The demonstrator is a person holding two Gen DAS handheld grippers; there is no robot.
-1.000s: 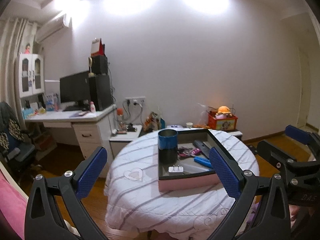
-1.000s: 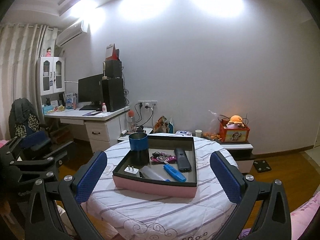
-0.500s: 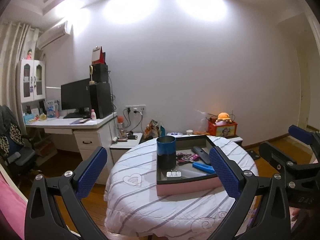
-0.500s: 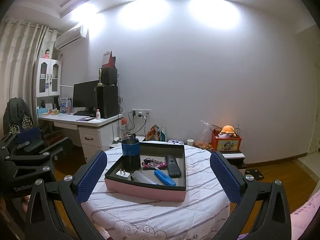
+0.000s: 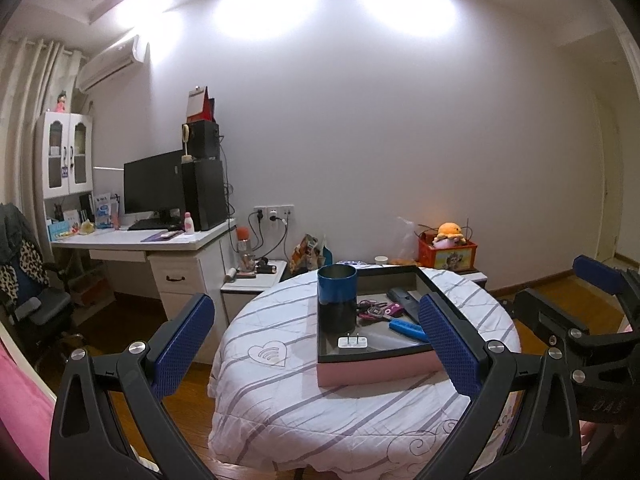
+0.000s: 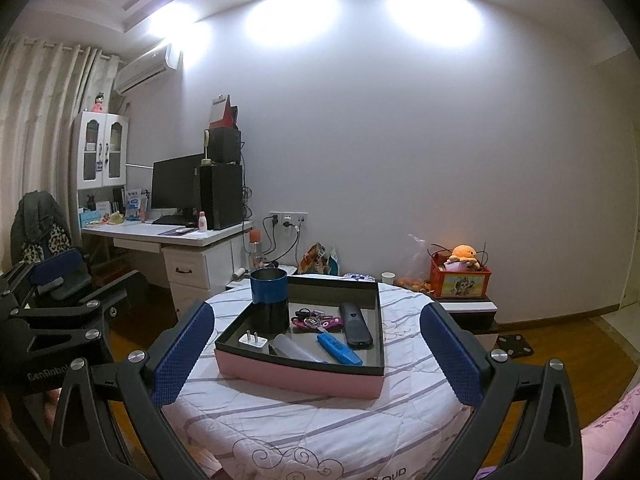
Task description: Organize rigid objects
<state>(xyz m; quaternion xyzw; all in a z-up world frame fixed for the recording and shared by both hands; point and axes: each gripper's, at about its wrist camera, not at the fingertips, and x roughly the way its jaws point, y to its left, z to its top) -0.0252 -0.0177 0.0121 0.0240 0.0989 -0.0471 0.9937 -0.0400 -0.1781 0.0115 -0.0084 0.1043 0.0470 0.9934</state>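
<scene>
A pink-sided tray [image 5: 380,372] [image 6: 296,376] with a dark inside sits on a round table with a striped cloth [image 5: 280,392] [image 6: 360,420]. In it are a blue-and-black cup [image 5: 337,298] [image 6: 270,300], a white plug [image 5: 352,342] [image 6: 253,343], a bunch of keys [image 5: 374,310] [image 6: 316,321], a black remote [image 6: 355,330], a blue marker [image 6: 339,349] and a clear tube [image 6: 294,350]. My left gripper [image 5: 316,348] and right gripper [image 6: 316,356] are both open, empty and held back from the table, short of the tray.
A white desk [image 5: 140,240] with monitor and computer tower stands at the left, with an office chair [image 5: 28,300] beside it. A low side table [image 5: 252,280] and a red box with a plush toy [image 5: 448,248] stand by the wall. Wooden floor surrounds the table.
Both grippers have pulled back and tilted up a little, so the table and tray sit lower and smaller in both views. The things in the tray have not moved.
</scene>
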